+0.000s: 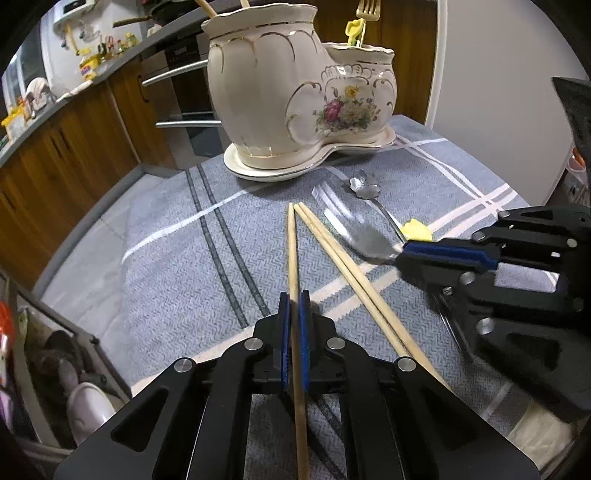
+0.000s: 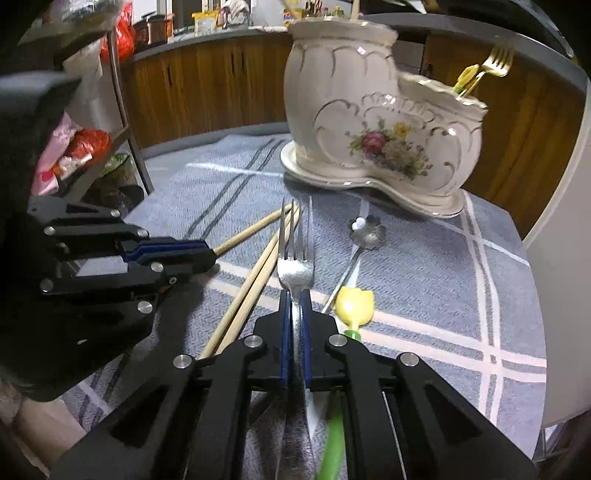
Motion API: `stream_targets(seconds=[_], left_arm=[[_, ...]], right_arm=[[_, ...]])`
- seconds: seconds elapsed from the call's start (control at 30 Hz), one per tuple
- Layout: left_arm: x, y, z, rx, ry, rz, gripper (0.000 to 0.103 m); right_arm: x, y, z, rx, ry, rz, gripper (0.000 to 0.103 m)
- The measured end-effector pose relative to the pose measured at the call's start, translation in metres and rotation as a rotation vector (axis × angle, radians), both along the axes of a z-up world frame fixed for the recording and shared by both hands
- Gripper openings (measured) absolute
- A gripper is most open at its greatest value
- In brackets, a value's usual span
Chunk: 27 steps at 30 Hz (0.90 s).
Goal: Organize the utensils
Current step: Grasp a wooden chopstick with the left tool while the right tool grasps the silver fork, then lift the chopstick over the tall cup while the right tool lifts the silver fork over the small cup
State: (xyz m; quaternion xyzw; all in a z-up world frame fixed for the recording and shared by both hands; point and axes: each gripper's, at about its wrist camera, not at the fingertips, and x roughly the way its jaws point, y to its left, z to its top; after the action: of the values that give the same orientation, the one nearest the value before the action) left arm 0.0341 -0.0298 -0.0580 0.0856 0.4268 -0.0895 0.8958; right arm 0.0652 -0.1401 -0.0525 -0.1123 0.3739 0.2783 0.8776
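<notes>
**Chopstick and fork in the claws, holder waiting**

At the far end of the grey herringbone cloth [image 1: 166, 280], crossed by white and dark stripes, stands the ceramic holder [image 1: 288, 96]: a cream, glazed, boot-shaped piece with gilt scrolls and a painted rose, resting on its own saucer. It has 2 compartments, a tall one with wooden sticks poking out and a low one with a gold fork [image 1: 367, 11]. It looks heavy and breakable, so anything dropped into it wants a gentle release.

Nearer lie 2 loose chopsticks [image 1: 332, 251], side by side on the cloth, pale wood, slim, stiff and light; they would likely roll if nudged. The left gripper [image 1: 294, 295] is pinched on a third chopstick [image 1: 293, 236] well back from its tip, blue pads pressed to either side.

The right gripper [image 2: 294, 295] is clamped on the steel fork [image 2: 295, 254] at the neck just below its 4 tines; polished metal, rigid, probably slippery, so a hold on that flat neck suits it.

Beside it rest a flower-bowled steel spoon [image 2: 367, 230] and a yellow tulip-topped utensil [image 2: 355, 304] with a green stem, seemingly soft plastic.
</notes>
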Motion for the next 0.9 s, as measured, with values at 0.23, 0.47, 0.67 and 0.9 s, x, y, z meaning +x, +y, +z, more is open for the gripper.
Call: stream_targets(seconds=[0.23, 0.47, 0.67, 0.9], left_arm=[[-0.002, 0.006, 0.010, -0.035, -0.047, 0.005, 0.005], [-0.009, 0.012, 0.028, -0.072, -0.117, -0.001, 0.005], [-0.012, 0.015, 0.039, -0.086, -0.151, 0.001, 0.005], [-0.022, 0.013, 0.052, -0.120, -0.211, -0.025, 0.005]], right_arm=[[-0.012, -0.018, 0.025, 0.102, -0.070, 0.008, 0.005], [-0.020, -0.032, 0.047, 0.171, -0.153, 0.002, 0.005], [-0.025, -0.043, 0.058, 0.213, -0.222, -0.018, 0.005], [-0.036, -0.053, 0.072, 0.261, -0.317, -0.049, 0.005]])
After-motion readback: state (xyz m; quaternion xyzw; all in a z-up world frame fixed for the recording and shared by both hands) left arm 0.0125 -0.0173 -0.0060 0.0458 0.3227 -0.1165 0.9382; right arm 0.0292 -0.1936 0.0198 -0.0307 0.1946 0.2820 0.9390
